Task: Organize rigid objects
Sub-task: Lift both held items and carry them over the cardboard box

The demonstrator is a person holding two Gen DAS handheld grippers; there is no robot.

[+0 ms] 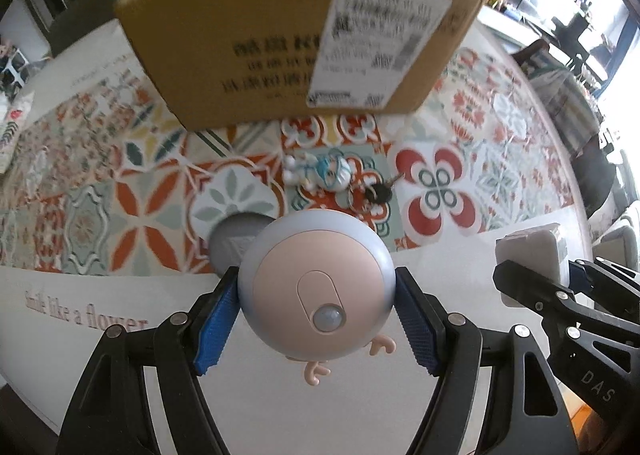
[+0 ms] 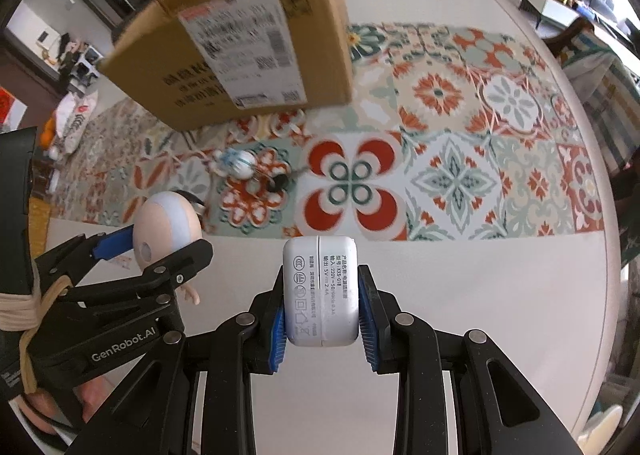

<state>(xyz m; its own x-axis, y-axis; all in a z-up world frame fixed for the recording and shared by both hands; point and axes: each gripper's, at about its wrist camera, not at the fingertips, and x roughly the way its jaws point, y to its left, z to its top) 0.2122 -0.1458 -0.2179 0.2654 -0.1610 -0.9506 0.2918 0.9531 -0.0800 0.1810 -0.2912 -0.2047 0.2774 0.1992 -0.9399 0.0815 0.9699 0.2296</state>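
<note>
Left gripper [image 1: 316, 319] clamped on round sensor light [image 1: 316, 287] | right gripper [image 2: 322, 311] clamped on white charger [image 2: 320, 291]

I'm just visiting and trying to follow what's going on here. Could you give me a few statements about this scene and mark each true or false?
1. The left gripper holds a round pink and blue toy. True.
2. The right gripper is empty. False: it is clamped on a white charger.
3. A cardboard box stands on the patterned mat beyond both grippers. True.
4. The keychain lies inside the box. False: it lies on the mat in front of the box.
5. The charger bears printed text on its face. True.
</note>
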